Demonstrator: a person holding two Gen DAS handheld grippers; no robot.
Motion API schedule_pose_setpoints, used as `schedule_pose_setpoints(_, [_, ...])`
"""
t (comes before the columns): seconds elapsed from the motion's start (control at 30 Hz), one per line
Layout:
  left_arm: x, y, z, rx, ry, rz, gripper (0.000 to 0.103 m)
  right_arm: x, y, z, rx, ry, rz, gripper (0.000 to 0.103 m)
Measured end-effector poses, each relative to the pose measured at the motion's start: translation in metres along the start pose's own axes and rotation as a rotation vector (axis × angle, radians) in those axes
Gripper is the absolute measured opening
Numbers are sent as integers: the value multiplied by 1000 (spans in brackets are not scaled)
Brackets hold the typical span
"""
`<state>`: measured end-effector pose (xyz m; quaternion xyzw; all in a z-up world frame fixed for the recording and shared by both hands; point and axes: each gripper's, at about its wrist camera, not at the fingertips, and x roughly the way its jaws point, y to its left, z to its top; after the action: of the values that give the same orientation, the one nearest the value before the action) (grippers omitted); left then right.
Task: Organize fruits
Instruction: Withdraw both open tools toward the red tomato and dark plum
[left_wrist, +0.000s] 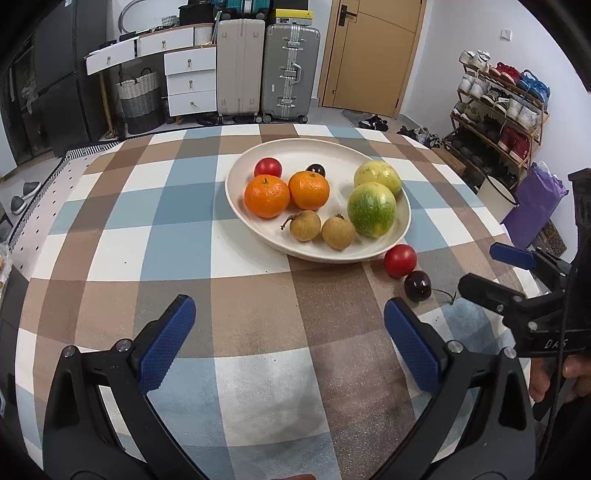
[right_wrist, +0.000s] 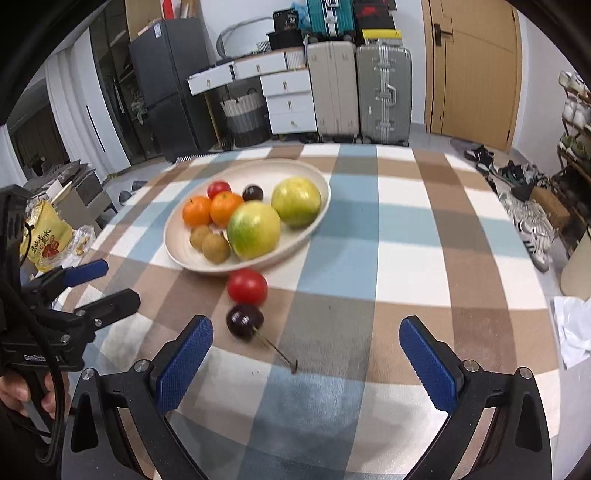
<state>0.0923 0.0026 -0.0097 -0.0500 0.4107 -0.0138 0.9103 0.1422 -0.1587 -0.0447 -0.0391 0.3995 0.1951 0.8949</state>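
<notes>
A cream oval plate (left_wrist: 369, 155) (right_wrist: 317, 221) on the checked tablecloth holds two oranges (left_wrist: 266, 196), two green-yellow fruits (left_wrist: 372, 209), two brown longans (left_wrist: 305, 225), a red tomato (left_wrist: 268, 167) and a dark cherry (left_wrist: 316, 170). A second red tomato (left_wrist: 400, 260) (right_wrist: 247, 287) and a dark cherry (left_wrist: 417, 285) (right_wrist: 244, 320) with a stem lie on the cloth just in front of the plate. My left gripper (left_wrist: 290, 317) is open and empty, short of the plate. My right gripper (right_wrist: 306, 334) is open and empty, with the loose cherry just beyond its left finger (right_wrist: 186, 363).
The right gripper also shows at the right edge of the left wrist view (left_wrist: 513, 280), and the left gripper at the left of the right wrist view (right_wrist: 92, 284). Snack bags (right_wrist: 48, 236) lie off the table's left side. Suitcases (left_wrist: 291, 70), drawers and a shoe rack (left_wrist: 502, 110) stand behind.
</notes>
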Motion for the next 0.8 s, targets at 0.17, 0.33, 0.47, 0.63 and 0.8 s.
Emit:
schedule_pose_setpoints(0.17, [7,-1,-3,2,16,-3,101,17,1,-6,4,57,8,102])
schedule_pose_setpoints(0.33, [14,-1,-4,5,35,3,101,28,9,-5,-23,79,21,102])
schedule_pose_setpoints(0.47, [16,-1,-4,12,39,2,101,37,17,-2,-60,89,23,101])
schedule_pose_setpoints(0.63, [20,0,-3,9,48,2,101,43,22,1,-77,82,30,100])
schedule_pose_setpoints(0.8, [21,0,-4,8,51,0,101,41,20,7,-66,69,39,98])
